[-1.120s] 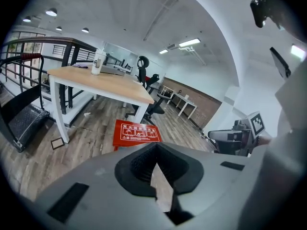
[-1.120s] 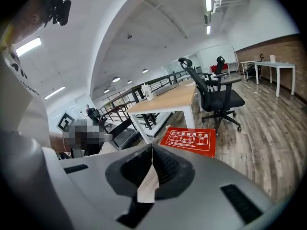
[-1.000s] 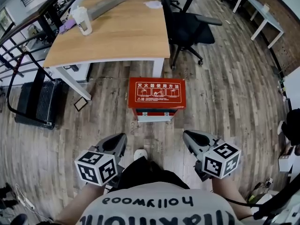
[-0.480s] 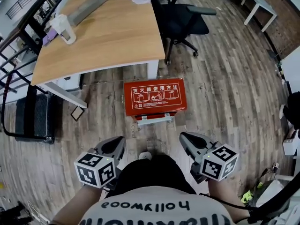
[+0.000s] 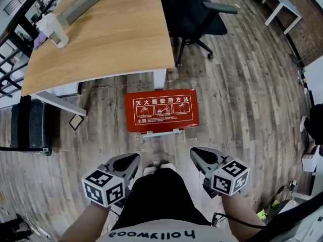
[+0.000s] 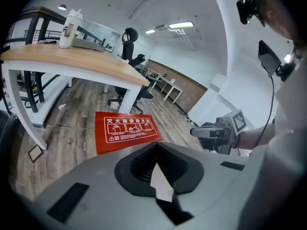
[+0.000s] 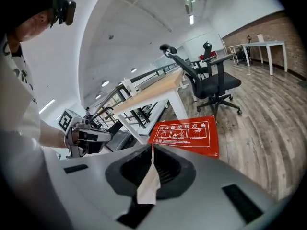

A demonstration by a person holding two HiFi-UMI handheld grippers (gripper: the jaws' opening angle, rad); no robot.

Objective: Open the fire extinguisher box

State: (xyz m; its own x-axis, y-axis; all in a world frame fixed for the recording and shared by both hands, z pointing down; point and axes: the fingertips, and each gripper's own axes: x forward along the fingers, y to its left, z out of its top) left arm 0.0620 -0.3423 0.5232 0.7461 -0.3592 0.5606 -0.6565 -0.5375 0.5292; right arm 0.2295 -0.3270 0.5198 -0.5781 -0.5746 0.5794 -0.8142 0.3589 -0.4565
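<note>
Head view: fire extinguisher box (image 5: 161, 110) on floor, long axis left-right, label upward; front face indistinct. Left gripper (image 5: 132, 158) and right gripper (image 5: 195, 153): jaws together, empty.

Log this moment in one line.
fire extinguisher box: closed, on floor | left gripper: shut, empty, off box | right gripper: shut, empty, off box | contact: none

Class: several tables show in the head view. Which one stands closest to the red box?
The wood-topped desk, right behind the red box; the white table stands far off.

Fire extinguisher box (image 5: 161, 110) front mostly hidden
</note>
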